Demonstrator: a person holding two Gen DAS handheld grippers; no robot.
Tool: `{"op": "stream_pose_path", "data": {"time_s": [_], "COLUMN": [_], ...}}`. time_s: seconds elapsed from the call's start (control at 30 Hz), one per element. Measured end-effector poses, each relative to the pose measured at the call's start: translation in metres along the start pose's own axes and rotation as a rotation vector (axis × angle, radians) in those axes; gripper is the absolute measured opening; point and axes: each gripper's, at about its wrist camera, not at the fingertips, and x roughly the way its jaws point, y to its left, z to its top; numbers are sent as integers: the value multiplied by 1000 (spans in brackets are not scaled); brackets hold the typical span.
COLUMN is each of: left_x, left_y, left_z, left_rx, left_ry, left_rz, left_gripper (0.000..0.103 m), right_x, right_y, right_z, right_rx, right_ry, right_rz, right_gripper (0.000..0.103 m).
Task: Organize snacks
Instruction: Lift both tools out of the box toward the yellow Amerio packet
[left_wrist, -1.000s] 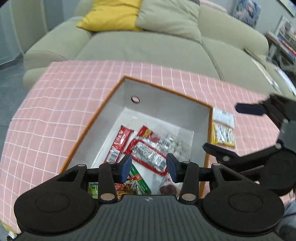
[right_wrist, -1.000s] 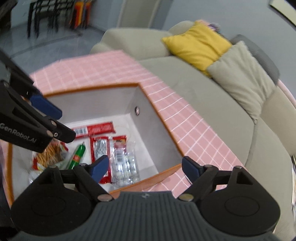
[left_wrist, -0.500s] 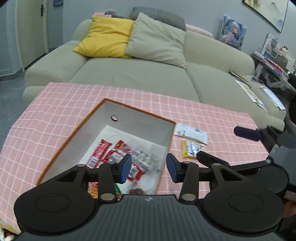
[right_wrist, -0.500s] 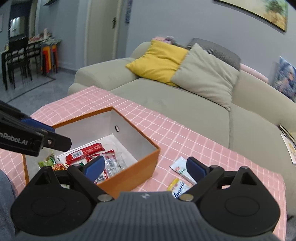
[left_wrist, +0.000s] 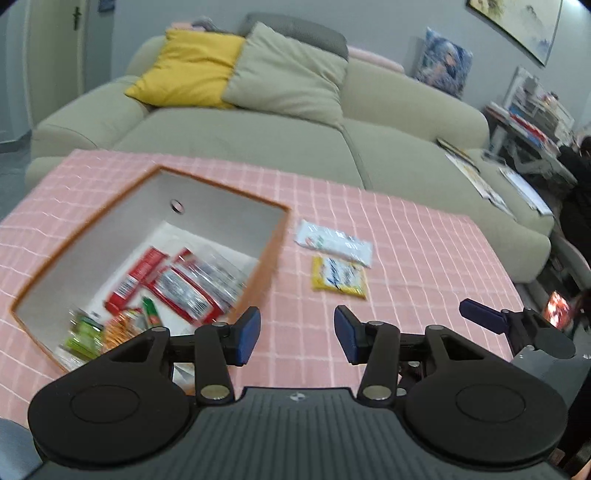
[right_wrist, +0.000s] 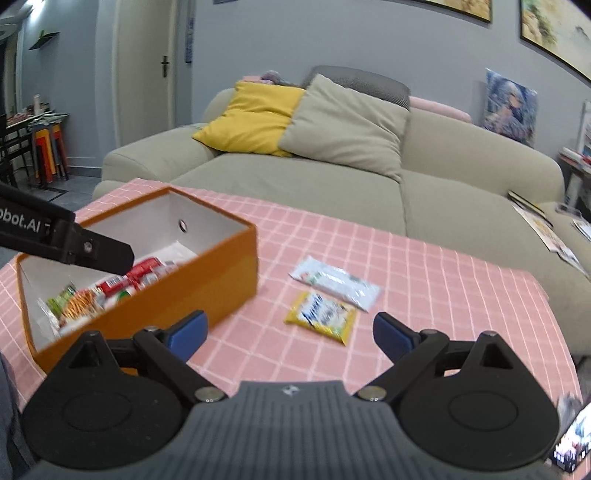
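both claws, left claw (left_wrist: 297, 334) and right claw (right_wrist: 290, 332), spread and empty above a crinkled yellow snack packet (right_wrist: 320, 317)

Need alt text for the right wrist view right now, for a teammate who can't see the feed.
The open, empty right gripper hovers over a pink checked tablecloth, pointed at a yellow snack packet and a white packet lying outside the box. To the left an orange box holds assorted snacks, with the left gripper above it; a beige sofa sits behind.

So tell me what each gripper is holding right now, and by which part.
Nothing. The left gripper and right gripper are both open and empty.
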Motion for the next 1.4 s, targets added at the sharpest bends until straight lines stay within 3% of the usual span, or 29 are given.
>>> {"op": "stream_pose_path", "data": {"time_s": [0.5,0.77,1.2,1.27,1.4], "left_x": [58,97,171,181,193], "left_y": [-34,-42,-50,-50,-46], "left_z": [-19,-9,18,21,24], "left_rx": [75,119,165,157,110], "left_ry": [90,105,148,161,183], "left_rz": [-45,-47,-46,-51,-58], "left_gripper": [55,55,55,55,55], "right_x": [33,63,141,152,174], "right_y": [-37,-59,-71,-74,-79], "right_z": [-42,-43,-24,-23,-21], "right_rx": [-22,-36,-152,-159,-165], "right_ry": [107,143,161,168,180], "right_rz": [-67,-83,-25,-25,-35], "right_gripper": [90,79,58,50,46]}}
